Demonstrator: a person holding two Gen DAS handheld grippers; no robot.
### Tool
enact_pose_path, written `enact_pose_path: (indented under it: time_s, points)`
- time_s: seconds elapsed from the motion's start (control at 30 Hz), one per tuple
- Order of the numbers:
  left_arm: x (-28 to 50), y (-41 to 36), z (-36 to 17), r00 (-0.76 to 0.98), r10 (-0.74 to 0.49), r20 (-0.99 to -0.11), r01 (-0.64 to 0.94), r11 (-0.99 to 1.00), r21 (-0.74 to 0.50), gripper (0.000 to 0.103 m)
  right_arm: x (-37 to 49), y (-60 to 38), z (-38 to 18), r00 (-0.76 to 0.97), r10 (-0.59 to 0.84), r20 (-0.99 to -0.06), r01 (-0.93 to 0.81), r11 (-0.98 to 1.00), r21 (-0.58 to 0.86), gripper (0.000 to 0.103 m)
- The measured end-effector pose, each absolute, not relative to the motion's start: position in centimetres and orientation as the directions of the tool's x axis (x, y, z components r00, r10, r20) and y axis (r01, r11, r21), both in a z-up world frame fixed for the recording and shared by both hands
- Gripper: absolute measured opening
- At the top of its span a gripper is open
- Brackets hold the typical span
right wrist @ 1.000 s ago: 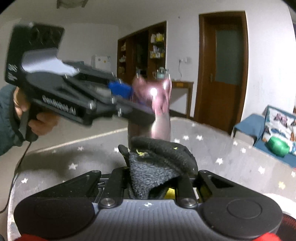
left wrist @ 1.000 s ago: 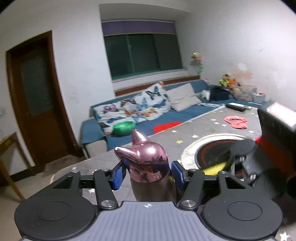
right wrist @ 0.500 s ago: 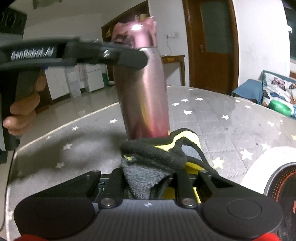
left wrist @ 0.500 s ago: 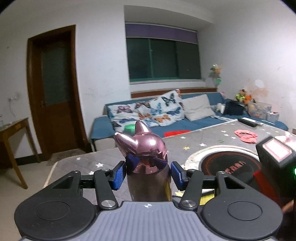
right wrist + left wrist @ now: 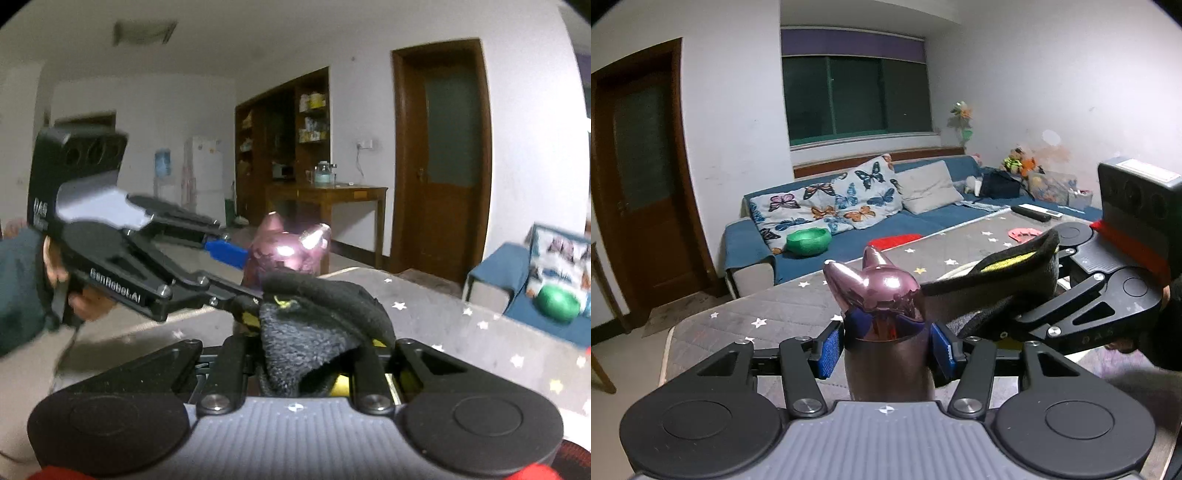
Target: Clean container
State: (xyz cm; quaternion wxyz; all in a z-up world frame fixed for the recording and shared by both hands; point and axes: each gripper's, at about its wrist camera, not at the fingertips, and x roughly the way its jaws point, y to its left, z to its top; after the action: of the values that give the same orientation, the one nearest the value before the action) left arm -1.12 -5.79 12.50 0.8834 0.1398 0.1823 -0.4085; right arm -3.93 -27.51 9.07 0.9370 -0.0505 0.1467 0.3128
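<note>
My right claw [image 5: 1015, 295] has risen from the bottle's [image 5: 886, 354] base to its cat-eared lid [image 5: 875, 288], pinching the dark cloth [image 5: 317, 332] against it. My left claw [image 5: 886, 349] clamps the bottle over the starred table [image 5: 713, 328]. The cloth hides the bottle's right side.

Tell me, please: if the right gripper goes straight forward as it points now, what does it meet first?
Probably the pink bottle: the right gripper, shut on a cloth, points at its lid just ahead; depth is unclear.

The bottle [image 5: 886, 332] is glossy pink metal; the cloth [image 5: 317, 332] looks fuzzy and matt, the table cover [image 5: 738, 325] quilted
</note>
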Motion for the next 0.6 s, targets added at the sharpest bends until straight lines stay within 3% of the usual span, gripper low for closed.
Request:
enact_pose_path:
  time_s: [0.3, 0.6]
  points:
    - [-1.4, -4.3, 12.1, 0.596, -0.687, -0.415, 0.773, 0.631, 0.065, 0.056, -3.8, -24.2, 6.9, 0.708, 0.612, -0.351, -0.671, 0.738, -0.066, 0.018]
    - [-1.9, -3.6, 12.0, 0.630, -0.674, -0.386, 0.740, 0.671, 0.036, 0.058, -4.0, -22.7, 3.0, 0.666, 0.609, -0.431, -0.680, 0.733, -0.015, 0.018]
